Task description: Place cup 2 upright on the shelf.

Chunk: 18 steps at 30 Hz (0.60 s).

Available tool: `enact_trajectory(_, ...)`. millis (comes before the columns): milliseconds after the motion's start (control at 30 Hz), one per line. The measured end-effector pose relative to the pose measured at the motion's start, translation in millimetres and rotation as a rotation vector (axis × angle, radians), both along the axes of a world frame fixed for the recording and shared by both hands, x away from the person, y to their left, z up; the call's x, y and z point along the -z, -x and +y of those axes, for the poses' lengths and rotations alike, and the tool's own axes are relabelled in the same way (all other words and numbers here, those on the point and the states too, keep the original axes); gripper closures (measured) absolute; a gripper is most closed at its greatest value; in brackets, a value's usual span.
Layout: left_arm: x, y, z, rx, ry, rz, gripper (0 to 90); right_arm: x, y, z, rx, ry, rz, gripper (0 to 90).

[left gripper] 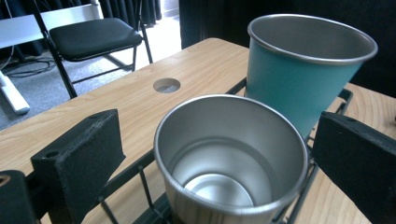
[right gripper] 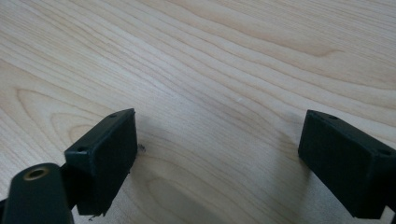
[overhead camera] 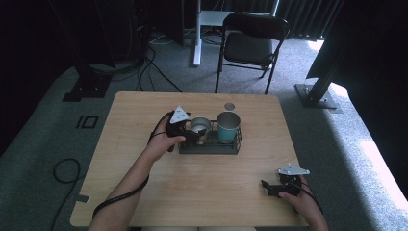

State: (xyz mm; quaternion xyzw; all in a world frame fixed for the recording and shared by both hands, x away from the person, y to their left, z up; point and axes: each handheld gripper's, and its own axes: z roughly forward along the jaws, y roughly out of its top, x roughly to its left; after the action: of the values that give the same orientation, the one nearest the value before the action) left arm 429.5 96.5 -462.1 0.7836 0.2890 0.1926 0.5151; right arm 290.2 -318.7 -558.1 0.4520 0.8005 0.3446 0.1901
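- The steel cup [left gripper: 231,158] is standing upright in the left end of the black wire rack [overhead camera: 210,145], just beside the teal cup [left gripper: 299,77] that is filling the right end; the two cups are sitting close together, though whether they are touching is hard to tell
- The left gripper [overhead camera: 188,131] is hovering at the steel cup from the left, its jaws spread wide on either side of the rim with gaps showing between pads and metal, so nothing is being pinched
- Judging from that, the placing of the steel cup is looking done (it is resting on its own in the rack), and what is remaining is backing the gripper away without nudging it
- The right gripper [overhead camera: 275,187] is lying idle near the table's near right corner, well apart from the rack, jaws spread over bare wood and gripping nothing
- The steel cup is showing a brushed, dull-shining wall, a rolled rim and a round flat bottom; the teal cup is tapering downward, matte painted outside, bare metal inside
- The rack is thin, dark, straight wire; the table [overhead camera: 144,183] is pale wood-grain laminate with a round hole [left gripper: 166,85] at the far side; the jaw pads are looking like blocky black foam
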Motion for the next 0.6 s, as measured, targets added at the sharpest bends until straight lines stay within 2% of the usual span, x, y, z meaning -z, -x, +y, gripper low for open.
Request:
enact_trajectory(133, -4.5, 6.3, 4.1, 0.002, -0.006, -0.011, 2.7, 0.0, 0.0, 0.0, 0.0, 0.0, 0.0, 11.4)
enact_trajectory(267, -7.7, 10.9, 11.1, -0.025, -0.017, -0.021, 2.7, 0.0, 0.0, 0.0, 0.0, 0.0, 0.0, 11.4)
enact_trajectory(600, -16.4, 20.4, 31.6, -0.054, 0.013, -0.013, 2.7, 0.0, 0.0, 0.0, 0.0, -0.001, 0.0, 11.4)
